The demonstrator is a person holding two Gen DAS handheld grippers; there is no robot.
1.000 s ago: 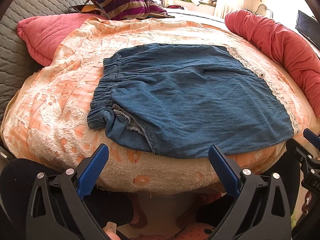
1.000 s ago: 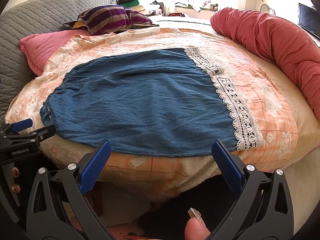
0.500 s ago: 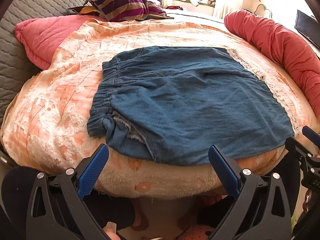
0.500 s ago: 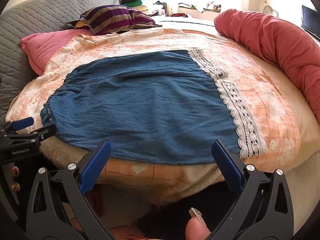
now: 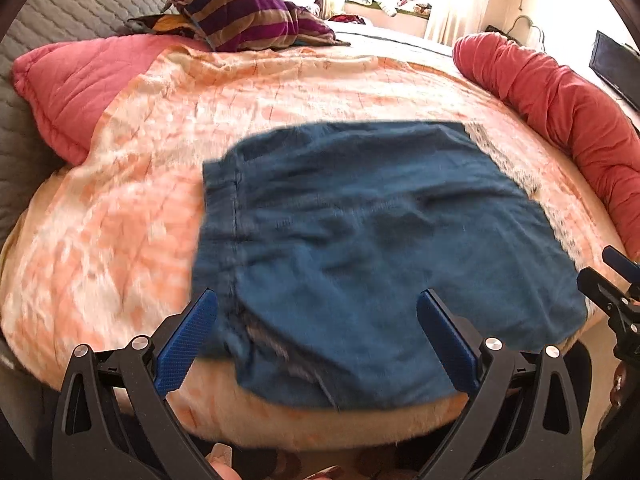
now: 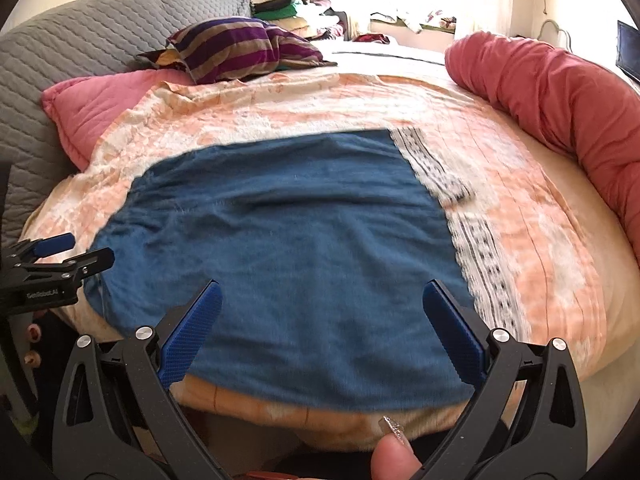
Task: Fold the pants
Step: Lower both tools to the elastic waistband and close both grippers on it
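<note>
Hovering wide-jawed and empty, both grippers (image 5: 318,316) (image 6: 322,308) overlap the pants' (image 6: 288,248) near edge.

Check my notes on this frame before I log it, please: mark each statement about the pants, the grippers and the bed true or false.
1. Both grippers are open and hold nothing. True: the left gripper and the right gripper both stand wide apart over the blue pants.
2. The pants hang off the floor in mid-air. False: they lie spread on the peach blanket.
3. A white lace band runs along the pants' right edge. True: the lace band borders it.
4. The striped cushion lies on top of the pants. False: it sits at the far end of the bed, apart from them.
5. A green bolster lies on the right. False: the bolster is red.
</note>
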